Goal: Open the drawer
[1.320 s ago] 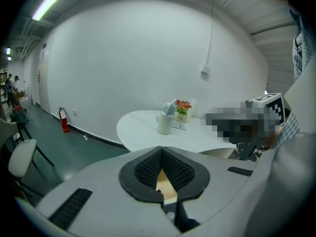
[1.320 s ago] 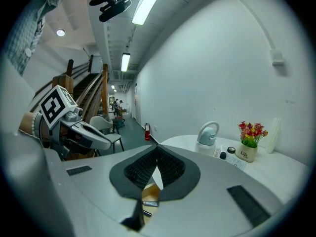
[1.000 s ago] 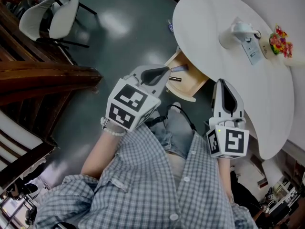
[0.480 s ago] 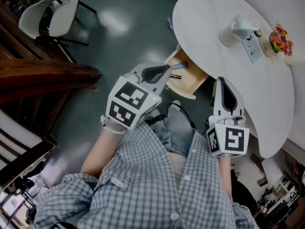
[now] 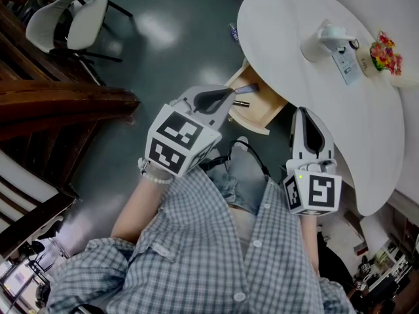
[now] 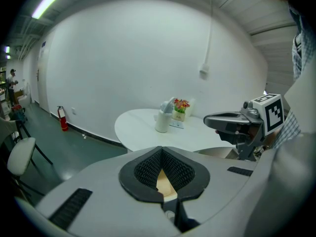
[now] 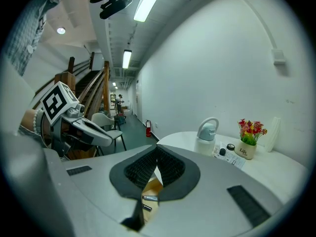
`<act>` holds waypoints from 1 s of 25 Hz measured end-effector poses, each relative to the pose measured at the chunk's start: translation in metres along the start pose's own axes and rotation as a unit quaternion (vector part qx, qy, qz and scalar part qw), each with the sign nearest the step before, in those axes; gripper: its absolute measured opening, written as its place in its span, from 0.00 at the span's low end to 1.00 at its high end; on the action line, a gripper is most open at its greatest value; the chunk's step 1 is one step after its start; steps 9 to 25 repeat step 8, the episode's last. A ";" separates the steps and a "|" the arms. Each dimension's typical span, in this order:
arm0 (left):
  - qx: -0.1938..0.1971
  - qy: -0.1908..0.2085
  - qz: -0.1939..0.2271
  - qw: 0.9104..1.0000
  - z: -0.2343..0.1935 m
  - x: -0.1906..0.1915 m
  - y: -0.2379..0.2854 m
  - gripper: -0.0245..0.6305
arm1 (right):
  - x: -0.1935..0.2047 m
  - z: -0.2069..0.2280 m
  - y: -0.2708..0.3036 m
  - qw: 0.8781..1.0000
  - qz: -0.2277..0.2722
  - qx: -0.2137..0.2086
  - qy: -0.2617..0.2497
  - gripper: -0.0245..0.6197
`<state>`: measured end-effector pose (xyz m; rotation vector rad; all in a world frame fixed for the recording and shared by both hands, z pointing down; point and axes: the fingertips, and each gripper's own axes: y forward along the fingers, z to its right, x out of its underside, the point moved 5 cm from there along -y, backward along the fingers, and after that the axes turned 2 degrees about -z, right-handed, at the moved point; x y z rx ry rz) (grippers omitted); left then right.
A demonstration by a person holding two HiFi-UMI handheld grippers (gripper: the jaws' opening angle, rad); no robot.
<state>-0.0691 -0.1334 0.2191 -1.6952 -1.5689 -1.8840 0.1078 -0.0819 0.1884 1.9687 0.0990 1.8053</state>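
Head view: the drawer [image 5: 259, 114] juts out from under the white round table [image 5: 308, 103] just above mid-frame. It is already drawn out, with a couple of pen-like things lying inside it. The left gripper [image 5: 229, 95] sits at centre frame, its tip at the drawer's left corner; contact cannot be told. The right gripper [image 5: 308, 120] is lower right, beside the table edge and clear of the drawer.

Left gripper view: the left gripper [image 6: 162, 153] has its jaws closed together on nothing. Only a sliver of the drawer's pale wood [image 6: 166, 185] shows through the gap below the pads. The right gripper [image 6: 228, 121] is at the right of the frame.

Right gripper view: the right gripper [image 7: 157, 151] looks closed as well, and empty. The drawer [image 7: 150, 187] and a pen [image 7: 148, 198] show through the slot beneath it. A jug [image 7: 207, 135] and a flower pot [image 7: 249, 143] stand on the table at the right.

The drawer seems fully served. The risks from here are probably these:
- A further pull could slide it off its runners and tip the contents onto the floor.
- Closed jaws could catch its rim on the way out and jolt it.
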 end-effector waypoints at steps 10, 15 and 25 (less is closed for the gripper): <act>0.000 0.001 -0.001 1.000 0.002 0.002 -0.001 0.05 | 0.001 -0.002 -0.001 1.000 -0.002 -0.002 0.001 0.05; 0.000 0.001 -0.001 1.000 0.002 0.002 -0.001 0.05 | 0.001 -0.002 -0.001 1.000 -0.002 -0.002 0.001 0.05; 0.000 0.001 -0.001 1.000 0.002 0.002 -0.001 0.05 | 0.001 -0.002 -0.001 1.000 -0.002 -0.002 0.001 0.05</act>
